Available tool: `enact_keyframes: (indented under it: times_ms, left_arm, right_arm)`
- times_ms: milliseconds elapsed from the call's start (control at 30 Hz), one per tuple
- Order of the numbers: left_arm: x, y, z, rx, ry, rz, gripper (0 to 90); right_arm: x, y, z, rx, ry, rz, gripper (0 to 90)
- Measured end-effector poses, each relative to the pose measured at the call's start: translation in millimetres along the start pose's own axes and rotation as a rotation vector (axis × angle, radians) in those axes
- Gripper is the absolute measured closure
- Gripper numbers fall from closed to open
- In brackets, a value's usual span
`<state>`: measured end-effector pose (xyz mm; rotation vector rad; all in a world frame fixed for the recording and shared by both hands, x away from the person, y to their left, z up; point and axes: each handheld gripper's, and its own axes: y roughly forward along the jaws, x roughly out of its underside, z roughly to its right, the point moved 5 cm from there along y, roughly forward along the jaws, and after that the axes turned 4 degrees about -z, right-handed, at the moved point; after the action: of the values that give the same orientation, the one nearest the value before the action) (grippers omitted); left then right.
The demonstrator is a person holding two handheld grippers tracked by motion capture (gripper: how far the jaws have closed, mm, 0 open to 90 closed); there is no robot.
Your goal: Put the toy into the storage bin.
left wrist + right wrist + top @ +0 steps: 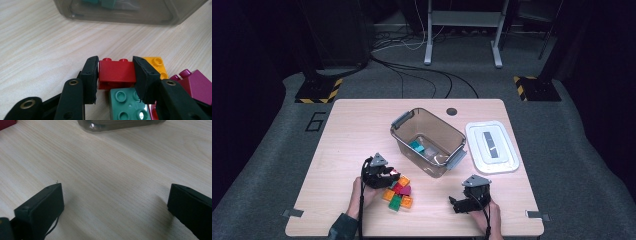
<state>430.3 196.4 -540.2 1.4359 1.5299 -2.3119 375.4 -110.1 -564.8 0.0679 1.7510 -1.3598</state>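
The pile of bricks (398, 194) sits near the front edge of the counter (347, 125), left of middle, with bare wood stretching away to its left and behind it. Just behind and to the right stands the smoky plastic bin (428, 141), a teal brick (416, 146) inside it; its white lid (491, 146) lies beside it toward the right edge. The left claw (115, 72) is clamped on the red brick (116, 72), a green brick (126, 103) directly beneath, orange (157, 66) and magenta (195, 85) bricks crowding its right. The right claw (115, 202) rests over bare counter, jaws wide apart, well clear of the pile.
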Motion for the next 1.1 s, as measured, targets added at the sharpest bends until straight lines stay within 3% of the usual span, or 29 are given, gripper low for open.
enact_keyframes:
  times_ms: [1100]
  left_arm:
    - [-6.3,-33.4,-20.1,-0.062,-0.013,0.071,58.9]
  right_arm:
    - [0.0,0.1,0.0,0.002,0.001,0.001,0.0]
